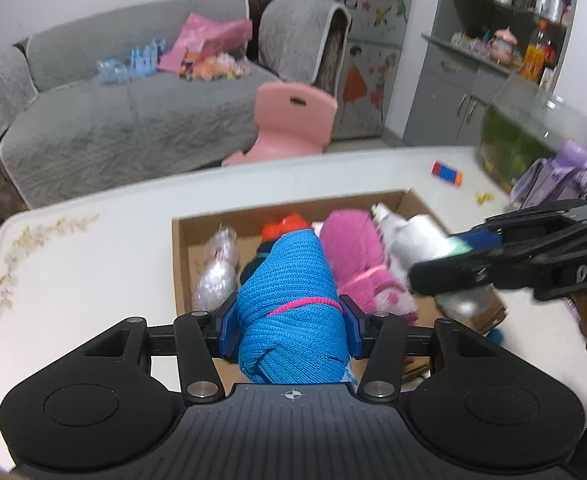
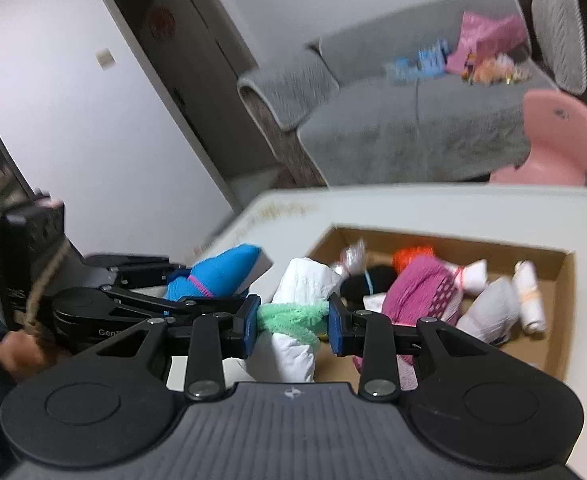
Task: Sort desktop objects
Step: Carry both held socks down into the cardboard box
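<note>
Left wrist view: the left gripper [image 1: 289, 322] is clamped on a blue knitted roll [image 1: 289, 300] tied with a pink band, held over the near edge of the cardboard box [image 1: 181, 248] on the white table [image 1: 73, 264]. Inside the box lie a pink roll [image 1: 353, 248], an orange item [image 1: 285, 226] and a clear plastic bundle [image 1: 217, 272]. Right wrist view: the right gripper [image 2: 293, 320] is clamped on a white roll [image 2: 301, 284] at its green fuzzy band [image 2: 289, 316], at the box's near left corner. 2 more white rolls [image 2: 509, 300] lie at the box's right side. A pink chair [image 1: 289, 124] stands beyond the table.
</note>
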Motion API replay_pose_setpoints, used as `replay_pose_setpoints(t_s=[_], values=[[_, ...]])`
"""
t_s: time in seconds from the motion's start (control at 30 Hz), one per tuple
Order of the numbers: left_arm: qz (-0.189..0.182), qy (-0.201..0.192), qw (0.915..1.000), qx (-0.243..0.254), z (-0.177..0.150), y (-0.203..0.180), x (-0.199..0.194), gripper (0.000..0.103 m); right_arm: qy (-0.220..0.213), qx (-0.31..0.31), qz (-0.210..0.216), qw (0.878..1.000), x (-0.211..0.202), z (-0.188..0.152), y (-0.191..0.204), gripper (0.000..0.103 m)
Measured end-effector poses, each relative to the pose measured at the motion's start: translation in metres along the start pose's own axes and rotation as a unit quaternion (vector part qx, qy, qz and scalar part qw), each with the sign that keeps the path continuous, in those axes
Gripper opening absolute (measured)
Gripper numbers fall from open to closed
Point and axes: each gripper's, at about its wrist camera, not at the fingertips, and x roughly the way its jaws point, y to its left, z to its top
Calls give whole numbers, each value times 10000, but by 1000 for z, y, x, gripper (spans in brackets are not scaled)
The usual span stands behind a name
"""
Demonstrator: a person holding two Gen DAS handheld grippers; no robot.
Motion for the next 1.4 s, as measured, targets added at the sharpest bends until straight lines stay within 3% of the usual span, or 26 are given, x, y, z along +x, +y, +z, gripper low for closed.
replay_pose_setpoints(t_s=[0.23,0.5,0.9,1.27,1.4], values=[[-15,252,9997,-4,-14,11,26,57,359,100,-20,9993,29,-14,-1,31],[25,538,9985,34,-30,17,51,57,572,187,-125,9981,33,-21,-7,31],[89,538,9985,66,-32,15,62,57,756,29,-260,9968,59,-12,-3,31],[223,474,9986,-94,-37,25,73,59,863,-396,-786,9924,80,-10,1,31],[443,436,9978,236,-42,14,74,60,918,-806,-1082,9866,86,-13,10,32]])
